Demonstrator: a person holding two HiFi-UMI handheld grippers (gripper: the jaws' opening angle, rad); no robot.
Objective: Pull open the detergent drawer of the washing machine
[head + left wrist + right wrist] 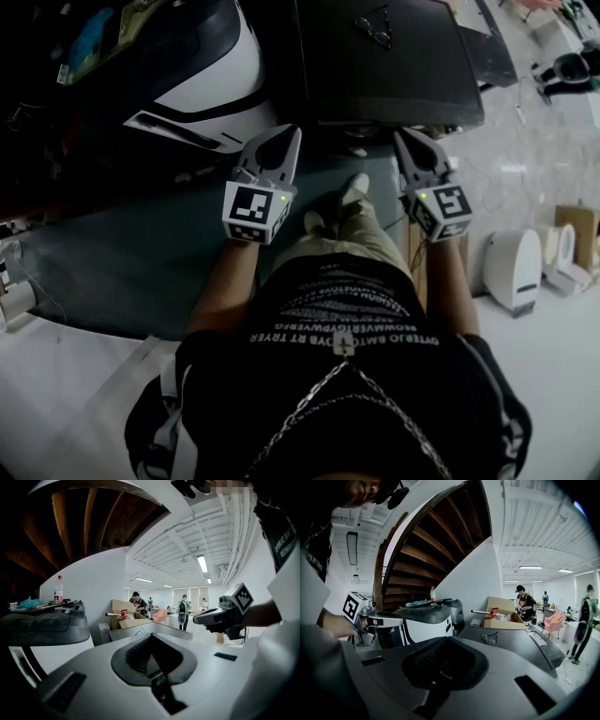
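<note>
The person stands with both arms held forward, and each hand carries a gripper pointed at the machines ahead. The left gripper [285,134] has its fingers pressed together to a single tip with nothing between them. The right gripper [404,137] shows the same pointed, closed outline and is just as empty. The two tips hang level with each other, well apart, above the person's pale shoes [352,193] and the grey-green mat [131,253]. Straight ahead, just beyond the right gripper's tip, is a dark-topped machine [412,84] that is probably the washing machine. Only its flat top and near edge show from above, so the detergent drawer on its front cannot be made out in any view. Neither gripper touches the machine. A pair of glasses [375,28] lies on the lid towards the far edge, about midway between its sides. To the left, ahead of the left gripper, stands a white appliance [225,80] with a dark rounded top, and a bottle [433,594] stands upright on it. Behind the dark-topped machine an open cardboard box [506,614] sits against the wall. Several people [524,603] stand farther back in the bright hall.
</note>
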